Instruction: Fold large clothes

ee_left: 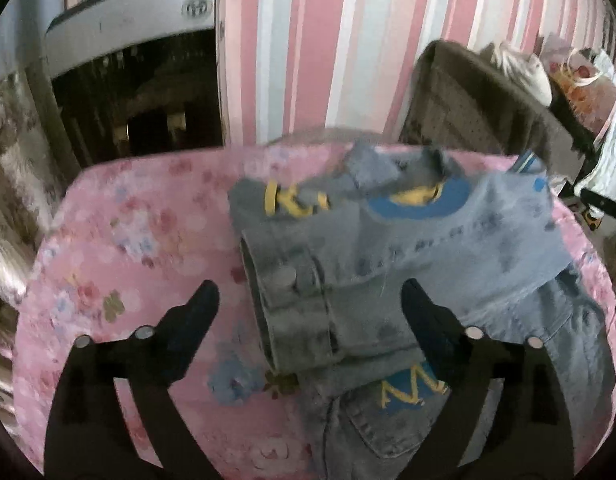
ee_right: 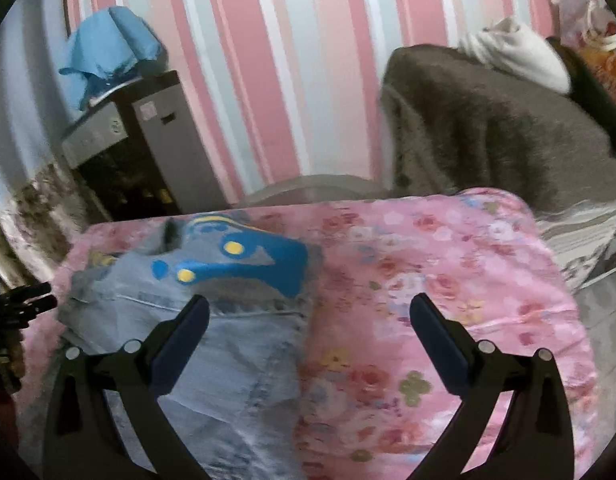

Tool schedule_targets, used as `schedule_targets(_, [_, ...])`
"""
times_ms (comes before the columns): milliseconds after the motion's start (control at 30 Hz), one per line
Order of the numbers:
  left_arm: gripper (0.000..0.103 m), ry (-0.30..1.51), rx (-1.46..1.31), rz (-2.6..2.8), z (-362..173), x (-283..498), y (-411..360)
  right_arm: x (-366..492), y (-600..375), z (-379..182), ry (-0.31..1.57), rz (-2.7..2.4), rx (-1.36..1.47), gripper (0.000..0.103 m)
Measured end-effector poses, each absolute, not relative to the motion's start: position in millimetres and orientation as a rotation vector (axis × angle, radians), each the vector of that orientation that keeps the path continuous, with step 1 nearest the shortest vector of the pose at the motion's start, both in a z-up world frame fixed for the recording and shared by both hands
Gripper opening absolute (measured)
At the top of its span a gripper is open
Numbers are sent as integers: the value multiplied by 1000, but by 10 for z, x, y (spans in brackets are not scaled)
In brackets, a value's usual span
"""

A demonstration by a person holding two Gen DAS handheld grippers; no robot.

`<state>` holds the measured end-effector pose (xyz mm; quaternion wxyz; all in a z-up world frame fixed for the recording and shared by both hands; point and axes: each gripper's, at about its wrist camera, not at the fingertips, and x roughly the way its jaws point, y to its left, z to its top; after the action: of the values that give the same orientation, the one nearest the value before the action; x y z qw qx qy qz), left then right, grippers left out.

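A light-blue denim jacket point(ee_left: 427, 240) with blue and yellow patches lies partly folded on a pink floral cover point(ee_left: 128, 240). One sleeve is laid across it, with the buttoned cuff point(ee_left: 292, 312) pointing toward me. My left gripper point(ee_left: 309, 288) hovers open over that cuff, its fingers on either side and gripping nothing. In the right wrist view the jacket point(ee_right: 236, 360) fills the left half of the cover point(ee_right: 447, 260). My right gripper point(ee_right: 309, 302) is open too, with its left finger over the denim, its right finger over bare cover, and nothing held.
A pink-and-white striped wall stands behind. A dark cabinet point(ee_right: 148, 148) with a blue cloth point(ee_right: 108, 48) on top is at the back left. A brown blanket-covered seat point(ee_right: 487, 128) with a white garment point(ee_right: 515, 60) is at the back right. The cover's edges drop off on both sides.
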<state>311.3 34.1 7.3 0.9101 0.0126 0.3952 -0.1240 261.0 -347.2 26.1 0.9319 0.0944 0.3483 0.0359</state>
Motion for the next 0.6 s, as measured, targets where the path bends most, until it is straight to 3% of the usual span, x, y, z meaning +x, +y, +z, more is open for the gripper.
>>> schedule_targets(67, [95,829,13,-239,91,3251,337,2813,-3396,209,766,139,231,100])
schedule_targets(133, [87,894,-30,-247,-24,3506,333,3015,-3333,108,815,170,265,100])
schedule_targets(200, [44,957,-43,-254,-168,3675,347,3194,-3282,-11,863,184,289,100])
schedule_targets(267, [41,998,-56,-238,-312,3786,340,3380,-3238,-163,918,216,328,100])
schedule_targets(300, [40,1002,-54,-237,-367,3801,331,3458,-3225,-246,946,234,353,90])
schedule_targets(333, [40,1002,-44,-234,-405,3807,313,3506,-3210,-308,964,250,369,62])
schedule_targets(433, [37,961,-5,-249,-382,3747,229,3576,-3076,-373,965,227,278,28])
schedule_targets(500, [35,926,19,-278,-323,3693,144,3500,-3001,-255,898,197,171,22])
schedule_targets(600, [36,916,104,-287,-359,3730,-51,3523,-3181,-235,877,194,209,22])
